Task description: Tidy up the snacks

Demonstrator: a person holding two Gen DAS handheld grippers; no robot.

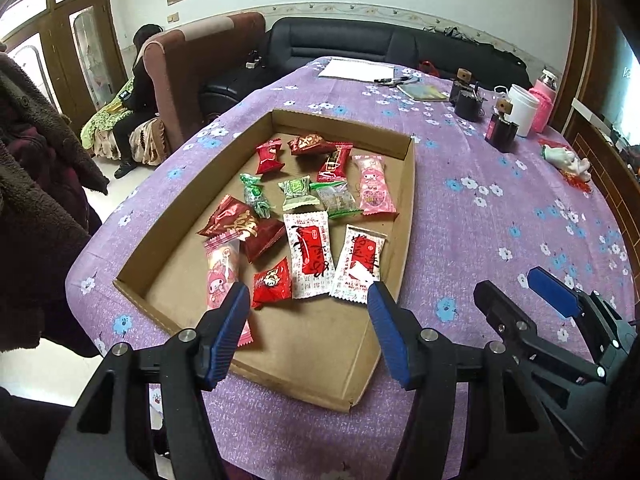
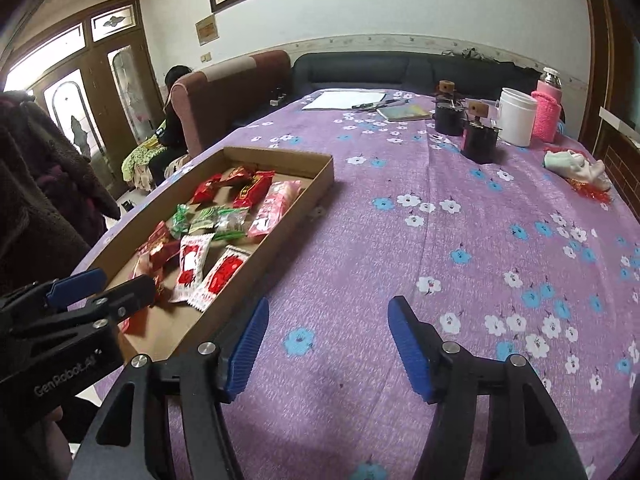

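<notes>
Cardboard tray (image 1: 404, 216) holds wrapped snacks (image 1: 308, 256) in a loose spread.

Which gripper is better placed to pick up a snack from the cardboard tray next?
Probably the left gripper: it is open above the near end of the cardboard tray, facing the snacks. The right gripper is open too, but over bare tablecloth beside the tray.

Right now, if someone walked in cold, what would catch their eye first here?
The shallow cardboard tray on the purple flowered tablecloth, strewn with bright wrapped snacks, mostly red, some green and two pink packets. Next, the blue-padded left gripper hanging open over the tray's near end, with the right gripper open above bare cloth beside it.
</notes>
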